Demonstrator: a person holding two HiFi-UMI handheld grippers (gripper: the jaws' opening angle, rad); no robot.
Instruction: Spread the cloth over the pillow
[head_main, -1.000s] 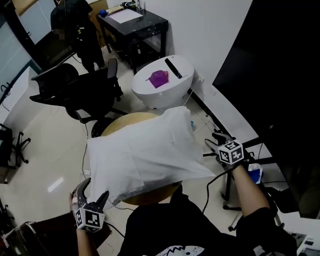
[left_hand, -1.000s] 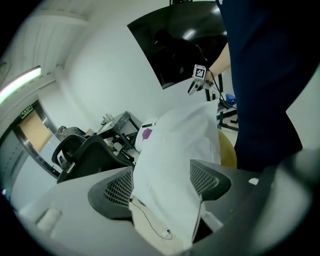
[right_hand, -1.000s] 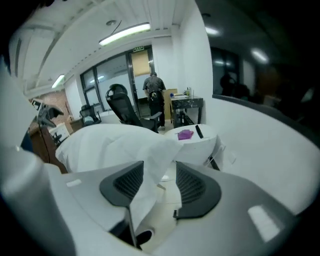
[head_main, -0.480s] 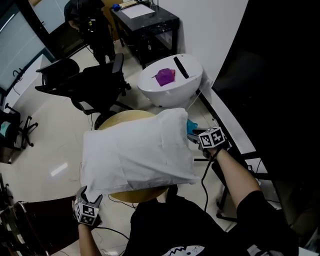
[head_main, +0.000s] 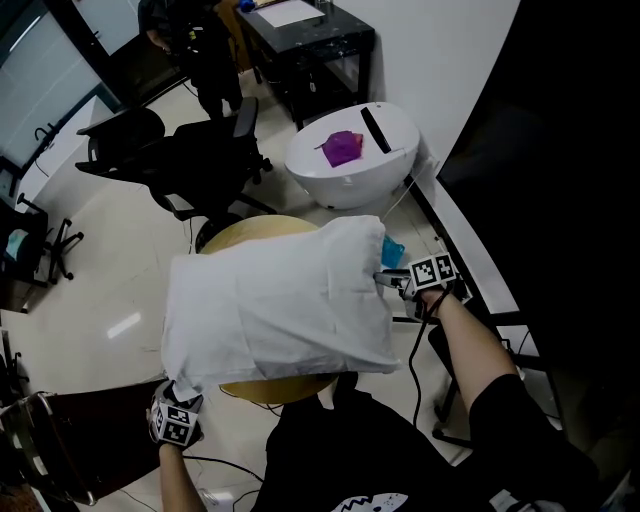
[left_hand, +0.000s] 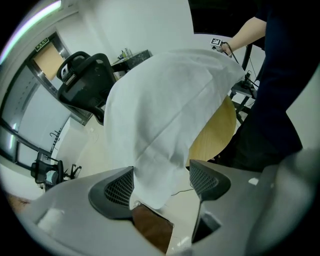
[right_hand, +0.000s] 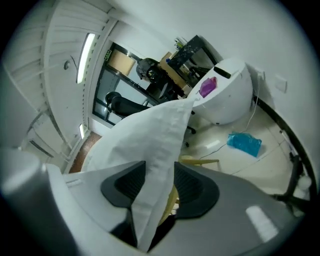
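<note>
One white cloth (head_main: 280, 300) lies draped across the middle of the head view, over the round wooden table (head_main: 245, 232). The pillow beneath is covered, and only its bulk shows. The cloth's long axis runs left to right across the frame, between the two grippers, and neither is clearly nearer.

Its lower left corner hangs off the table edge and dangles between the jaws of the left gripper (left_hand: 162, 172). Those jaws stand wide apart. The fabric brushes one pad, and floor shows between it and the other, so nothing is clamped. From this gripper the cloth rises up and to the right.

At the right edge, a fold passes between the jaws of the right gripper (right_hand: 159, 167). They have just been closing a little but remain well apart, and the fold looks loose rather than pinched. From here the cloth stretches away to the left.

The left hand sits low at the bottom left, below the table rim. The right forearm reaches in from the lower right. The spread looks nearly done. Drawing both grippers outward along that axis would likely clear the corners.
</note>
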